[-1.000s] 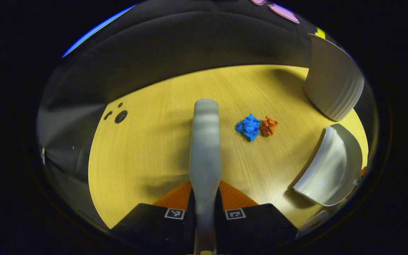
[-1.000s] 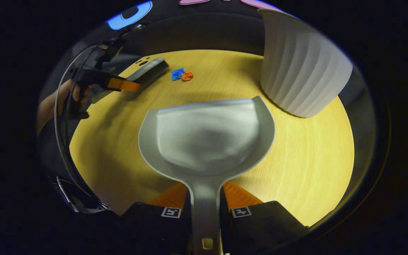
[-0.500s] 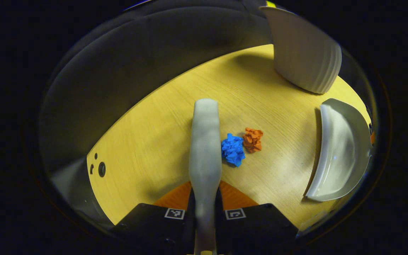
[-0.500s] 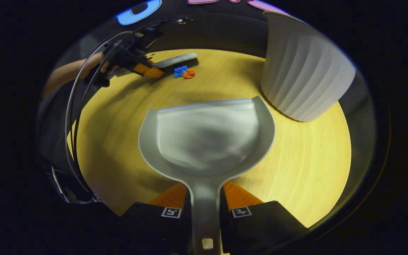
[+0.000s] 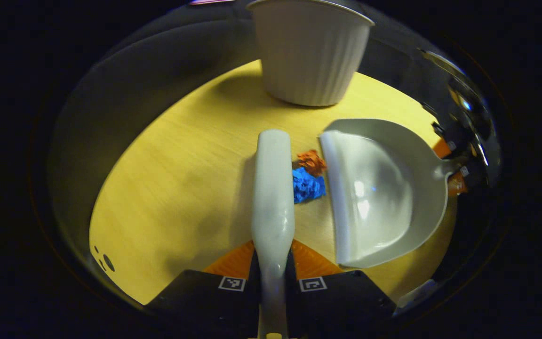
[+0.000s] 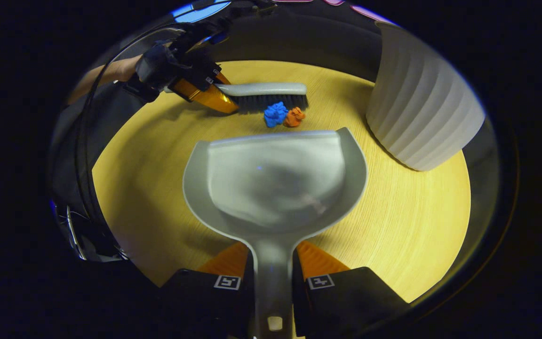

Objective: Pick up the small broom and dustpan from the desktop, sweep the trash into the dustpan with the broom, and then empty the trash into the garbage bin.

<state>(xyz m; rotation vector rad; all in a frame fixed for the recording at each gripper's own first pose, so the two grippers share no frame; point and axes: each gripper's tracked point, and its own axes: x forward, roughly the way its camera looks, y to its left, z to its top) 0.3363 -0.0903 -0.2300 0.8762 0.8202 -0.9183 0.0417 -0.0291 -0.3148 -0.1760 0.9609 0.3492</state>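
On the desktop (image 5: 181, 188) there is one small broom (image 5: 273, 188), one dustpan (image 6: 273, 183), one garbage bin (image 5: 309, 52) and two crumpled paper scraps, a blue scrap (image 5: 306, 185) and an orange scrap (image 5: 312, 161). The left gripper (image 5: 273, 263) points forward over the wood with its two fingers pinching the broom's handle between them; in the right gripper view that gripper (image 6: 205, 92) reaches in from the desktop's far left edge, a hand (image 6: 120, 70) behind it, and the broom's bristles (image 6: 273, 101) face down at the wood. The right gripper (image 6: 273, 266) is level and low, its fingers pinching the dustpan's handle, the pan's open lip turned toward the scraps. Both scraps lie on the bare wood in the narrow gap between broom and dustpan lip, the blue one touching the orange one and just beside the bristles. The dustpan's scoop is empty. The ribbed white garbage bin stands upright near the desktop's far edge, beyond the dustpan and apart from it; its inside cannot be seen.
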